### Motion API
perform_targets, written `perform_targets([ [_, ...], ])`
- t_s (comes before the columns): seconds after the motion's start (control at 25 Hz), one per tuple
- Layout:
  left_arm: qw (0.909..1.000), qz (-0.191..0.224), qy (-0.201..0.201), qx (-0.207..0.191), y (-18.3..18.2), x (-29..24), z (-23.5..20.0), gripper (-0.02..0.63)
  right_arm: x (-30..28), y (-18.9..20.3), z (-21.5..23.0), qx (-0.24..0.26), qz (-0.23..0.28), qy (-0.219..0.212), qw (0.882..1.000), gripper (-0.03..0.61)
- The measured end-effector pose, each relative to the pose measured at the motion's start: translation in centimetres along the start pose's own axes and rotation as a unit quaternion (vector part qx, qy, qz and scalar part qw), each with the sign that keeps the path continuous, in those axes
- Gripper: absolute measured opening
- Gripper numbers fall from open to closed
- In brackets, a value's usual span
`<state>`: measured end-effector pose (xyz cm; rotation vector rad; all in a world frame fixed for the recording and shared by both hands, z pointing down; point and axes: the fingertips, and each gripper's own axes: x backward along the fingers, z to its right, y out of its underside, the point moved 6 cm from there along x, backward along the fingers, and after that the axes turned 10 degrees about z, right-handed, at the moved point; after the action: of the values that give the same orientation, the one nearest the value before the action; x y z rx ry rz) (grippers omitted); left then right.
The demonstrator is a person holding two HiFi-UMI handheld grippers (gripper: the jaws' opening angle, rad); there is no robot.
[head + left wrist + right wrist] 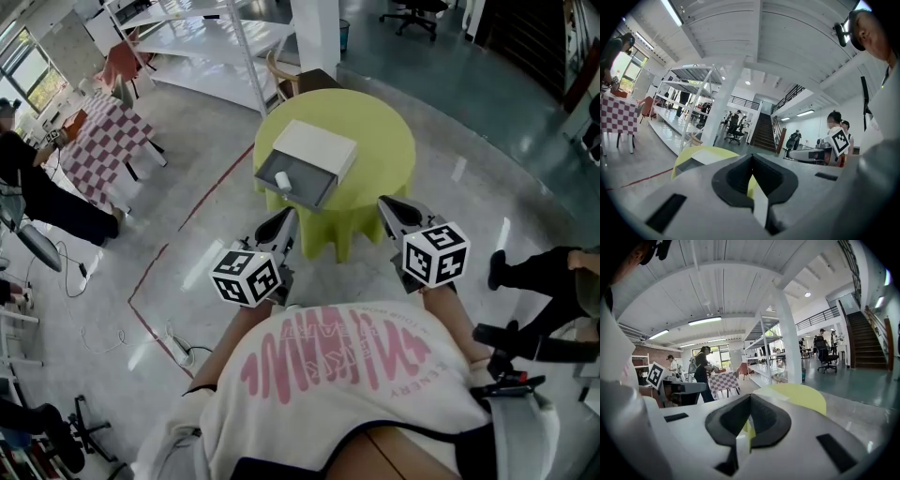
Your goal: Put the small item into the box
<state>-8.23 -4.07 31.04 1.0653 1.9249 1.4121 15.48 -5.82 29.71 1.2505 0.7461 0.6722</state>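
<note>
The left gripper (279, 228) is held up in front of the person's chest, pointing toward a round table (384, 141) with a yellow-green cloth. Its jaws are pressed together and there is nothing between them. The right gripper (398, 216) is level with it on the other side. Its jaws are also brought together and empty, with only a thin sliver of the yellow cloth showing past them in the right gripper view. The two grippers are apart from each other, and both stop short of the table, clear of everything on it.

On the table sits the box (317, 145), which has a white top and an open grey tray facing the person. The small item (284, 180) lies inside that grey tray, toward its left side. It looks like a short white cylinder, though it is too small to be sure.

Off to the left stand a checked table (98, 145) and white shelves (202, 37)
</note>
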Motion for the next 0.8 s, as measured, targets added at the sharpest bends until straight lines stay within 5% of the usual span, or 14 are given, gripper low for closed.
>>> perform_targets([
  [0.8,1.0,0.005,-0.007,-0.001,0.2,0.1,-0.5,0.008,-0.4,0.8,0.0,-0.002,-0.006,-0.004,1.0,0.006],
])
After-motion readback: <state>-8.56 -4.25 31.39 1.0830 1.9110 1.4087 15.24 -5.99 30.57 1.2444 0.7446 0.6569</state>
